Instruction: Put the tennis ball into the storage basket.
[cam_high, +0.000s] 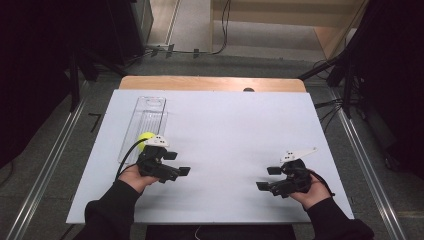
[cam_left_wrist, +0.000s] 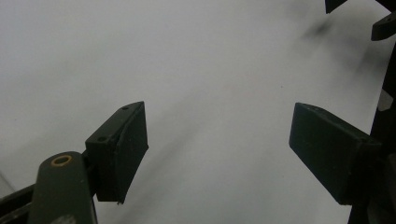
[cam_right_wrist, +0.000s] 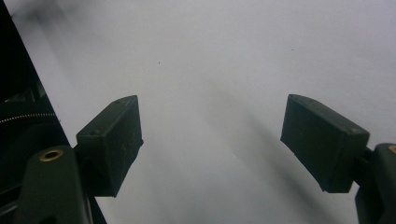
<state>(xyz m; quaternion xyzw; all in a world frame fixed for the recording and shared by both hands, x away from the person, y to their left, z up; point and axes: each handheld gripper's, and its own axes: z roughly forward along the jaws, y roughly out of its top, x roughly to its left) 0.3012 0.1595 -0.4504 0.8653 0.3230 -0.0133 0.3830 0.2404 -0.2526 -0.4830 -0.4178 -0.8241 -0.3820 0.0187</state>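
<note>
On the white table top (cam_high: 225, 125), my left gripper (cam_high: 177, 163) lies low at the near left and points right. Its jaws stand apart with nothing between them (cam_left_wrist: 217, 149). My right gripper (cam_high: 268, 178) rests at the near right and points left toward the other one. It is open too, with only bare table between its fingers (cam_right_wrist: 212, 144). A yellow-green ball (cam_high: 146, 137) sits just behind the left gripper, at the near end of a clear plastic tray (cam_high: 150, 107). The right gripper's fingertips (cam_left_wrist: 384, 27) appear far off in the left gripper view.
The clear tray runs lengthwise along the left part of the table. A wooden edge (cam_high: 210, 83) borders the far side. Metal rails (cam_high: 45, 170) and cables lie on the floor on both sides.
</note>
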